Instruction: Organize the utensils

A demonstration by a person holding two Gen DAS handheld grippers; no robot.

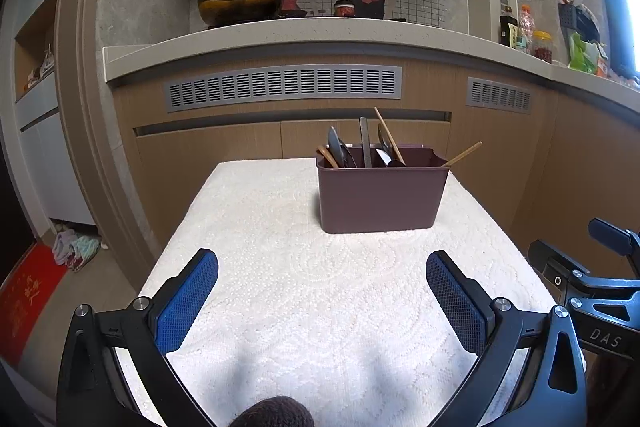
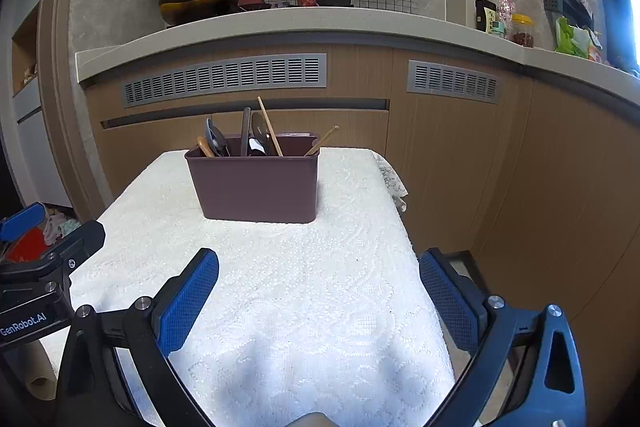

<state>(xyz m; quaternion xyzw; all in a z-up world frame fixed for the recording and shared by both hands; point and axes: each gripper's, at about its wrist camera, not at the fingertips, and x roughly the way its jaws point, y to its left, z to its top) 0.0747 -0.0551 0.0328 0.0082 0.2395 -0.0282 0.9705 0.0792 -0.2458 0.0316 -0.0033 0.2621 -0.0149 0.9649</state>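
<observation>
Fingers (image 1: 188,301) spread, chopstick (image 1: 462,155) leaning right in caddy (image 1: 380,199)

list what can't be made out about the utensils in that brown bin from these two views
- Utensil lower ends: both views, hidden by the brown bin wall.
- Dark spoon heads: overlapping, too small to count.
- Bin dividers: cannot tell; interior out of sight.
- Table near edge: cut off by the frame and the tongs.
</observation>
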